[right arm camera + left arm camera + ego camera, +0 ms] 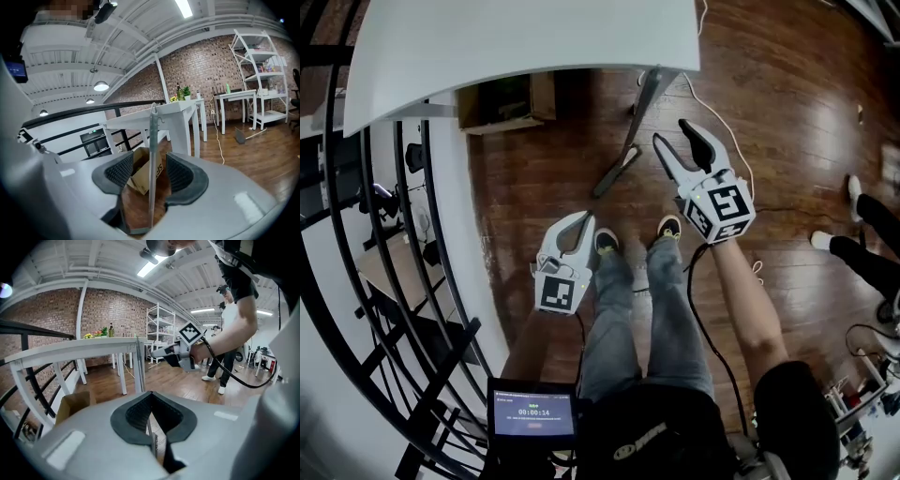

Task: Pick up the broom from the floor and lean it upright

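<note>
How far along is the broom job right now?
Nearly finished, it seems. The broom already stands upright, leaning on the white table. The right gripper is open around its handle, not pinching it; the left gripper is shut, empty. Only backing away remains.

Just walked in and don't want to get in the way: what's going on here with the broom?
A person stands holding a gripper in each hand. The broom leans upright against the white table, its head on the wooden floor. The right gripper is open, its jaws either side of the handle without pressing it. The left gripper is shut and empty, near the person's legs.
</note>
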### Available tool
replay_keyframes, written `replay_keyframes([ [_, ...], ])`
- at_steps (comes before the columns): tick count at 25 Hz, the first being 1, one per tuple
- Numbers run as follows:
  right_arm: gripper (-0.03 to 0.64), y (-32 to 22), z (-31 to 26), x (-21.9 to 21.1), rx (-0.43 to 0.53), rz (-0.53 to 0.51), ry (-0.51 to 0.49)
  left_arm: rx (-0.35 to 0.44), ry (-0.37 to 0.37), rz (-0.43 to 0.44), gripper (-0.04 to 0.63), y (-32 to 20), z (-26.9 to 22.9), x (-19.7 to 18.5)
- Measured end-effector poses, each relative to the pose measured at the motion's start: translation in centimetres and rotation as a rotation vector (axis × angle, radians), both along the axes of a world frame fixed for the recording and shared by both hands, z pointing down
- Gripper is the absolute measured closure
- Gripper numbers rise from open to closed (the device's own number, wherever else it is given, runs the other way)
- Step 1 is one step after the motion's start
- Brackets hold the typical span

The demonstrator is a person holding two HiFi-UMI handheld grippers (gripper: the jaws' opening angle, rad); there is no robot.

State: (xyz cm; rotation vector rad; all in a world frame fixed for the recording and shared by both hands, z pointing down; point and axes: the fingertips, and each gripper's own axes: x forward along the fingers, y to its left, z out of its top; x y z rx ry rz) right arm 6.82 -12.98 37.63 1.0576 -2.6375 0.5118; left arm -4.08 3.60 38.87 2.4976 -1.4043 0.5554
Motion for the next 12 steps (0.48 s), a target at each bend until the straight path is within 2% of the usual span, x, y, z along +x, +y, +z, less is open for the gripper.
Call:
replay_keyframes([
  [2,0.437,3.6,-1.0,1.5,-0.026,0.012,0.004,-0.014,0.017,-0.034,0.584,1.3,-2.3,-0.4],
  [3,0.490,5.0,-1.7,2.3,-0.035,0.025,0.014,-0.033,0.032,-0.052,0.584,1.8,-3.5,-0.5],
  [4,0.588,5.8,-2.4,3.1,-0.045,0.039,0.026,-0.058,0.049,-0.067,0.584,1.7,-4.5,-0.4],
  [5,0.612,5.9,-2.9,3.9,-0.055,0.048,0.036,-0.084,0.064,-0.074,0.584,0.8,-5.3,-0.1],
  [7,0.612,3.8,-3.2,5.0,-0.068,0.042,0.032,-0.092,0.087,-0.073,0.584,-3.3,-5.9,1.2],
  [12,0.614,-2.0,-0.6,5.0,-0.087,-0.005,-0.054,-0.002,0.138,-0.069,0.583,-13.9,-5.4,4.1],
])
